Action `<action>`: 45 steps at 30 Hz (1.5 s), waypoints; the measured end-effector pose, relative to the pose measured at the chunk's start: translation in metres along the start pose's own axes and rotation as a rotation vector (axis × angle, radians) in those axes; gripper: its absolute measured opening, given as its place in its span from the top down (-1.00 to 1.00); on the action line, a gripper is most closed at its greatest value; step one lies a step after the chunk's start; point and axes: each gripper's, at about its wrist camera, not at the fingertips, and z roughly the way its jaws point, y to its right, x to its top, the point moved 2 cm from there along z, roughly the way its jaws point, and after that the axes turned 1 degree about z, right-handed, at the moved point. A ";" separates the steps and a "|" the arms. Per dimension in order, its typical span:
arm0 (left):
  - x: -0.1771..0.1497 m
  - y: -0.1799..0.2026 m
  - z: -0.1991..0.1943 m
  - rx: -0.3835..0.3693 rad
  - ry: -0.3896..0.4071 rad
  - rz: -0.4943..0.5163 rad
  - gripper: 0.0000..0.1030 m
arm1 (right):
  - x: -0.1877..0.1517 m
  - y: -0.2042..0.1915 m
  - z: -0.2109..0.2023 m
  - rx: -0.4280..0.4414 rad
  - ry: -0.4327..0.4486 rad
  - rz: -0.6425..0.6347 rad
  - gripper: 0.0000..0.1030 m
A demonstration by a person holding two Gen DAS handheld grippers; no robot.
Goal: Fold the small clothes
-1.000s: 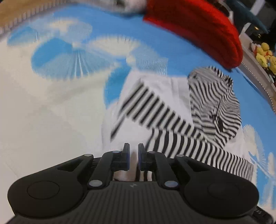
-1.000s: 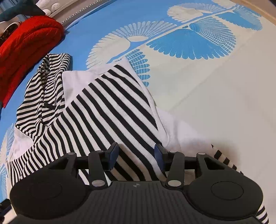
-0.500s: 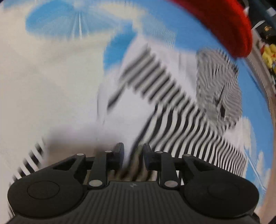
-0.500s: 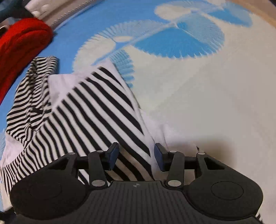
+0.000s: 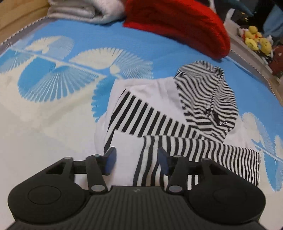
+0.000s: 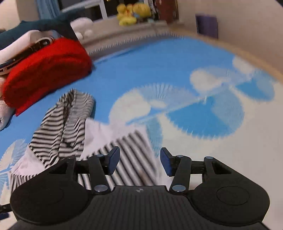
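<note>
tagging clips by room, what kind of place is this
Probably a bedroom at home: clothes lie on a blue and white patterned bedspread, with a folded red knit and a striped hoodie on it, and yellow plush toys on a ledge behind.

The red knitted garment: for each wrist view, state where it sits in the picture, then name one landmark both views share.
Left wrist view: red knitted garment at top, right of centre.
Right wrist view: red knitted garment at upper left.
Shared landmark: the striped hood lying just below the garment on the blue bedspread.
</note>
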 end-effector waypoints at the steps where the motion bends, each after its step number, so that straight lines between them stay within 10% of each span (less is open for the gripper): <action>1: 0.001 0.002 -0.003 -0.002 0.020 0.009 -0.30 | 0.002 0.002 -0.001 0.000 0.008 -0.005 -0.05; 13: -0.003 0.034 -0.020 -0.039 0.201 0.168 -0.58 | -0.005 -0.007 -0.017 0.128 0.009 -0.182 -0.10; 45: 0.009 0.042 -0.040 0.025 0.332 0.278 -0.57 | 0.013 0.035 -0.017 0.111 -0.119 -0.154 -0.12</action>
